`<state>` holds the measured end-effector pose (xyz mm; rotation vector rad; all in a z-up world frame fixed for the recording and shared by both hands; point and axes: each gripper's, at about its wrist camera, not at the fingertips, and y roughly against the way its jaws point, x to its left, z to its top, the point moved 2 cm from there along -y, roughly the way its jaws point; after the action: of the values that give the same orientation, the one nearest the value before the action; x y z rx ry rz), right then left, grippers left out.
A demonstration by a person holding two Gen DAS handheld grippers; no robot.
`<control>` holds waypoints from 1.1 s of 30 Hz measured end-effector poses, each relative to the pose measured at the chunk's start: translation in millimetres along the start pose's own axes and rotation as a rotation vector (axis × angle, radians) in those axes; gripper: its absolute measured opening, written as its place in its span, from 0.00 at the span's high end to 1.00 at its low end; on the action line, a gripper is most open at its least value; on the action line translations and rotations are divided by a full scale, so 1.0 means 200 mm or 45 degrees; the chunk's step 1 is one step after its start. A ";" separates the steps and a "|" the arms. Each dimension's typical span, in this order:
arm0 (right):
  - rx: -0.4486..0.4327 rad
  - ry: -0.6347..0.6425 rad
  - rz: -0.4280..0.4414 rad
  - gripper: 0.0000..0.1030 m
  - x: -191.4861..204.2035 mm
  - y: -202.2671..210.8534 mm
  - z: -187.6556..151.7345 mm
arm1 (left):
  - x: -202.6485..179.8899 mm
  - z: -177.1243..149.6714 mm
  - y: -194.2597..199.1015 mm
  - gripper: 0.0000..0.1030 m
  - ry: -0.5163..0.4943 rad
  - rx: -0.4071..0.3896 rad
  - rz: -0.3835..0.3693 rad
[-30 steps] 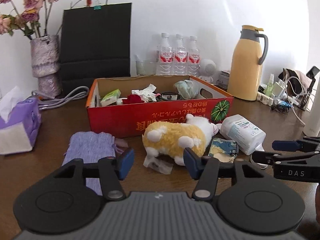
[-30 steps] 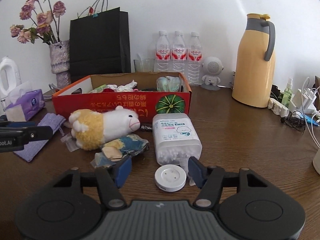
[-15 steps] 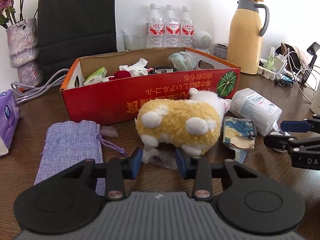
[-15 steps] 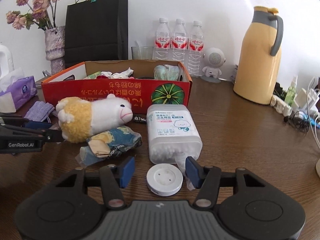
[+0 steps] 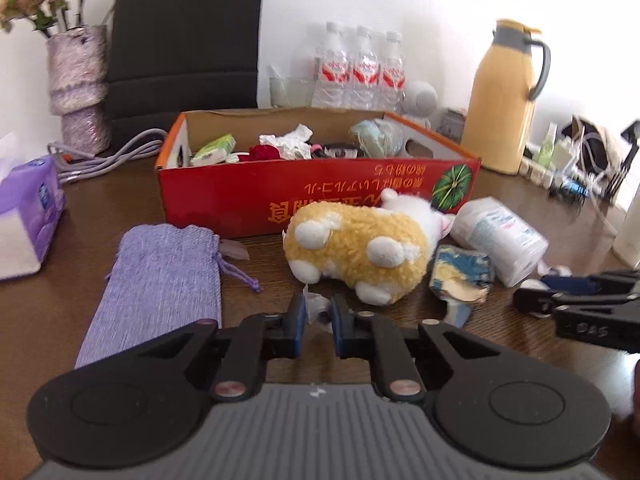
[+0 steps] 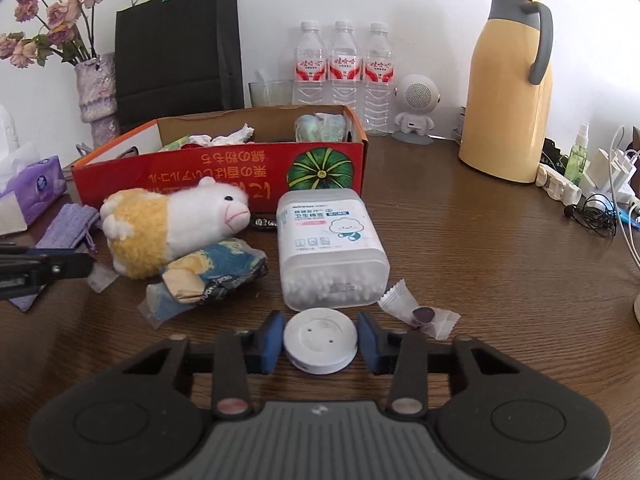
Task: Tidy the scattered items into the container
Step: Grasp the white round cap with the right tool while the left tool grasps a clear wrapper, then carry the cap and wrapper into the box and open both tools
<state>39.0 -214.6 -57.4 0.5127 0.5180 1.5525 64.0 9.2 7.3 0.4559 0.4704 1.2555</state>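
**Two hand-held grippers low over the clutter in front of the red box**

The wooden surface (image 6: 460, 240) carries the red cardboard box (image 5: 248, 196), the landmark here, already holding crumpled paper and small packets. Behind the box stand a black paper bag (image 6: 176, 48) and three water bottles (image 6: 344, 68); well to its right stands a yellow thermos jug (image 6: 508, 92).

Just in front of the box lies a plush sheep (image 5: 356, 248) on its side. To the box's front left lies a purple drawstring pouch (image 5: 160, 280). At its front right corner a tub of cotton swabs (image 6: 332, 248) lies on its side, with a blue-and-yellow packet (image 6: 212, 272) between tub and sheep.

The left hand-held gripper (image 5: 319, 316) is held level and low, in front of the sheep, its jaws narrowed onto a clear plastic wrapper (image 5: 316, 304) lying on the surface. The right hand-held gripper (image 6: 320, 338), also level and low, sits in front of the tub with its jaws partly apart on either side of a white round lid (image 6: 320, 340), close to its rim; contact is unclear. A wrapped candy (image 6: 420, 314) lies just right of it
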 end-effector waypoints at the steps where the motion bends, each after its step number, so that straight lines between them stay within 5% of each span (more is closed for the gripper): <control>1: -0.001 0.015 -0.004 0.63 0.01 0.00 0.00 | -0.01 -0.01 0.04 0.86 0.018 -0.019 0.002; 7: 0.012 0.045 0.065 0.63 0.08 0.07 -0.03 | -0.12 -0.08 0.26 0.87 -0.018 -0.112 0.042; 24: -0.430 0.122 0.069 0.63 0.14 0.65 0.00 | -0.40 -0.10 0.70 0.87 -0.156 -0.394 -0.004; 29: -0.455 0.105 0.075 0.63 0.11 0.65 0.10 | -0.37 0.06 0.69 0.87 -0.166 -0.462 0.021; 33: -0.499 0.090 0.154 0.63 0.05 0.58 0.35 | -0.29 0.33 0.54 0.87 -0.143 -0.478 0.012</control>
<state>-11.0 -207.9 68.6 0.1910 0.2281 1.7403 3.4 -25.9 127.5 0.2085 0.1314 1.2854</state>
